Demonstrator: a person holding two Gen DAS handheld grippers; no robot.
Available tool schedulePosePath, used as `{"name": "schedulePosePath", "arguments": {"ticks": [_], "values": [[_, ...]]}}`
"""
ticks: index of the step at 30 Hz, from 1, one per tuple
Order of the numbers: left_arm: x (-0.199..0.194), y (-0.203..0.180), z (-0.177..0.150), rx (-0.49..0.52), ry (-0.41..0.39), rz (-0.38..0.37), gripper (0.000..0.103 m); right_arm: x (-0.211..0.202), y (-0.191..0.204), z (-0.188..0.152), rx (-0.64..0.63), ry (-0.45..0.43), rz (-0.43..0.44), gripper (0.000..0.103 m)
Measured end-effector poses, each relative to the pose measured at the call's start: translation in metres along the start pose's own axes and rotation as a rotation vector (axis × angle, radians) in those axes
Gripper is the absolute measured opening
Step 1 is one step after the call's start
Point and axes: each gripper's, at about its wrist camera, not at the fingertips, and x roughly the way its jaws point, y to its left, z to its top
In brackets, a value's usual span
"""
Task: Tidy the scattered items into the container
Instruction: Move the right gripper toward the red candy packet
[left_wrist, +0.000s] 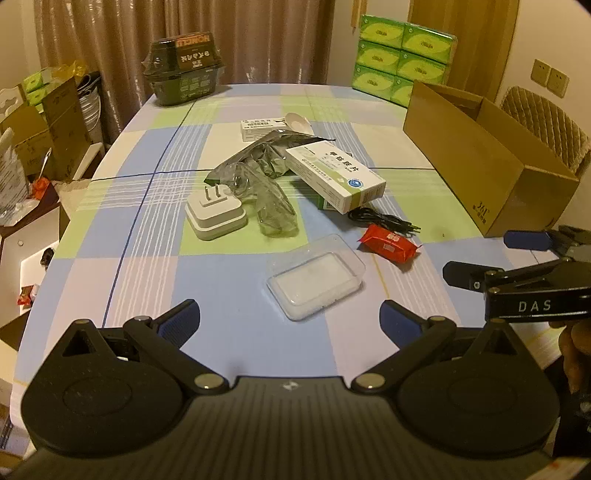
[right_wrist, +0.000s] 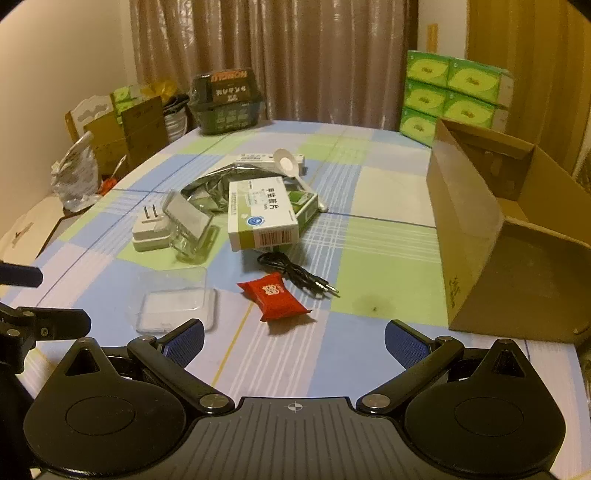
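Scattered on the checked tablecloth lie a clear plastic case (left_wrist: 316, 275) (right_wrist: 173, 299), a red snack packet (left_wrist: 389, 243) (right_wrist: 275, 301), a black audio cable (left_wrist: 384, 221) (right_wrist: 297, 275), a white plug adapter (left_wrist: 216, 214) (right_wrist: 151, 230), a green-white medicine box (left_wrist: 336, 175) (right_wrist: 260, 214), crumpled clear wrapping (left_wrist: 266, 184) and a white spoon (left_wrist: 299, 122) (right_wrist: 286, 162). An open cardboard box (left_wrist: 491, 162) (right_wrist: 480, 229) stands at the right. My left gripper (left_wrist: 290, 321) is open and empty, just short of the clear case. My right gripper (right_wrist: 293, 341) is open and empty, near the red packet.
A dark packaged container (left_wrist: 184, 68) (right_wrist: 227, 101) stands at the table's far left. Stacked green tissue packs (left_wrist: 400, 51) (right_wrist: 454, 92) stand behind the cardboard box. Cartons and bags (left_wrist: 40, 136) crowd the floor left of the table. A chair back (left_wrist: 546, 122) is behind the box.
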Motion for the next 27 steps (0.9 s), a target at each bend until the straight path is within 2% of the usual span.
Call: {"name": "schedulePosePath", "arguments": {"ticks": [12,17,25,27], "values": [[0.022,0.004,0.013,0.116,0.004,-0.033,0.102,0.016,-0.008,0.0,-0.068,0.011,0.026,0.101],[0.036,0.004,0.019,0.235,0.014,-0.075,0.102,0.022,-0.011,0.0,-0.106,0.016,0.057,0.101],[0.068,-0.005,0.024,0.483,0.058,-0.16,0.097,0.041,-0.006,0.003,-0.185,0.035,0.114,0.101],[0.076,-0.008,0.026,0.524,0.067,-0.169,0.097,0.049,-0.004,0.005,-0.196,0.047,0.128,0.097]]}}
